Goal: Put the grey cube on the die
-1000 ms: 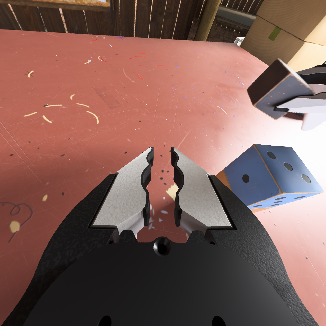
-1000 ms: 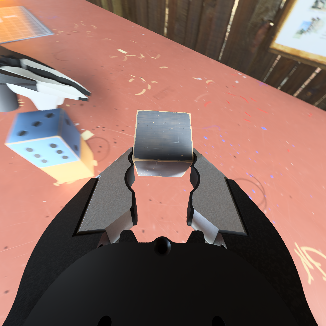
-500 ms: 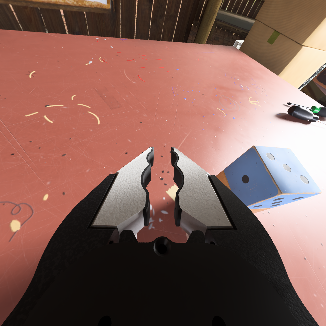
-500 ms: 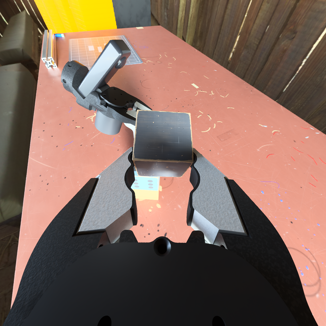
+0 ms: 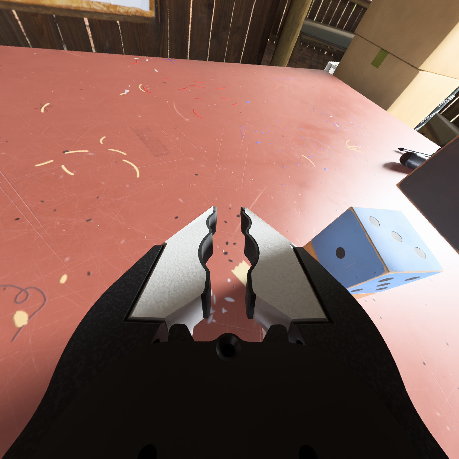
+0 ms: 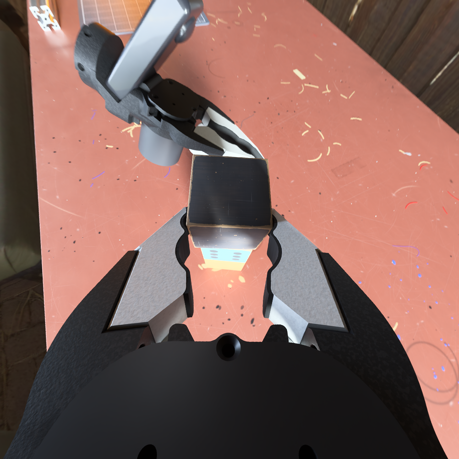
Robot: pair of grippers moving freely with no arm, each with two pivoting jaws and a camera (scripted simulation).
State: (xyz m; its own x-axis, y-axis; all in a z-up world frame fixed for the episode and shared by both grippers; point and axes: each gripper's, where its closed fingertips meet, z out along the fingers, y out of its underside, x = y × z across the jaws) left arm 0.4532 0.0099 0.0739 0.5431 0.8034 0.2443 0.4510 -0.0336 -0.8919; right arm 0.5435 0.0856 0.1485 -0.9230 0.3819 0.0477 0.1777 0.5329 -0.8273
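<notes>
Jaws grip grey cube [image 6: 228,192], hiding most of die [image 6: 224,258].

Scuffed painted-wood grey cube [image 6: 228,193], matt die [image 5: 372,250], scratched table [image 5: 173,173]

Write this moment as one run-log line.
right gripper: shut on cube | cube: above die | left gripper: empty
</notes>
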